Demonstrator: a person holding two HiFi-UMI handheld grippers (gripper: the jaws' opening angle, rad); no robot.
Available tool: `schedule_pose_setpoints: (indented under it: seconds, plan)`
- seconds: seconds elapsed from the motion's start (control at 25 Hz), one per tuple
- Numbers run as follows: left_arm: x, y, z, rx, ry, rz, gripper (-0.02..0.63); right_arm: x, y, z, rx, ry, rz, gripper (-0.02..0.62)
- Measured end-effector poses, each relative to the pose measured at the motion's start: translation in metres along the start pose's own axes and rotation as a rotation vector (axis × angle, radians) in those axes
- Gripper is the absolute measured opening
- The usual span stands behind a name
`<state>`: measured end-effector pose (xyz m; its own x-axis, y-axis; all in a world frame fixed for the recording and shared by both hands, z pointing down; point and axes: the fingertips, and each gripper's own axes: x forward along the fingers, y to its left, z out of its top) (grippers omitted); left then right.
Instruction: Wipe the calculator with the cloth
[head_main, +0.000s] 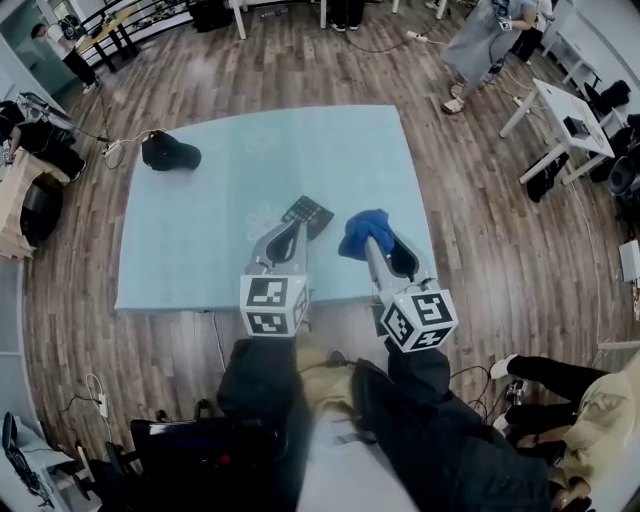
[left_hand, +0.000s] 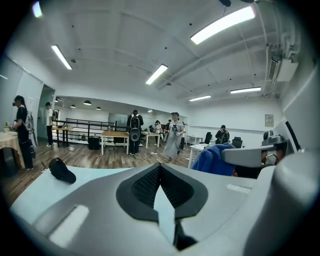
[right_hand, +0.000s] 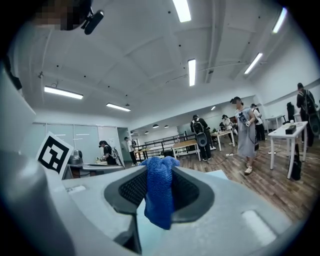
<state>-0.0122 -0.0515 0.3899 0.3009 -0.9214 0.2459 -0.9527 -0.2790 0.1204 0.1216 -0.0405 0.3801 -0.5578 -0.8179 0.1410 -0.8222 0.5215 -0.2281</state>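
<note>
The dark calculator (head_main: 309, 211) lies on the light blue table top (head_main: 220, 240), right at the tip of my left gripper (head_main: 297, 230), which hides its near end. In the left gripper view the left gripper (left_hand: 160, 168) has its jaws closed with nothing showing between them, and the calculator is out of sight below. My right gripper (head_main: 373, 242) is shut on a blue cloth (head_main: 364, 231), held just right of the calculator. The cloth (right_hand: 159, 195) hangs bunched between the black pads (right_hand: 131, 190). The cloth (left_hand: 212, 159) also shows at the right of the left gripper view.
A black cap (head_main: 170, 152) lies near the table's far left corner. Wooden floor surrounds the table. Several people stand by white desks (head_main: 560, 115) farther back. A seated person's legs (head_main: 540, 375) are at the near right.
</note>
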Motion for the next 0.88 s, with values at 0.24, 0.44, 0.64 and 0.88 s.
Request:
schedule_pose_setpoints:
  seconds: [0.24,0.44,0.64,0.88]
  plan:
    - [0.046,0.039,0.017,-0.018,0.013,-0.025,0.003,0.068,-0.003,0.02,-0.019,0.009,-0.008,0.124]
    - [0.072,0.086,0.012,-0.044,0.055,-0.011,0.003,0.126,0.009,0.014,-0.032,0.055,0.002,0.124]
    - [0.092,0.116,0.003,-0.079,0.086,-0.018,0.003,0.166,0.006,0.004,-0.034,0.101,-0.007,0.124]
    - [0.113,0.146,-0.029,-0.129,0.168,0.009,0.003,0.194,-0.004,-0.022,-0.014,0.173,-0.014,0.124]
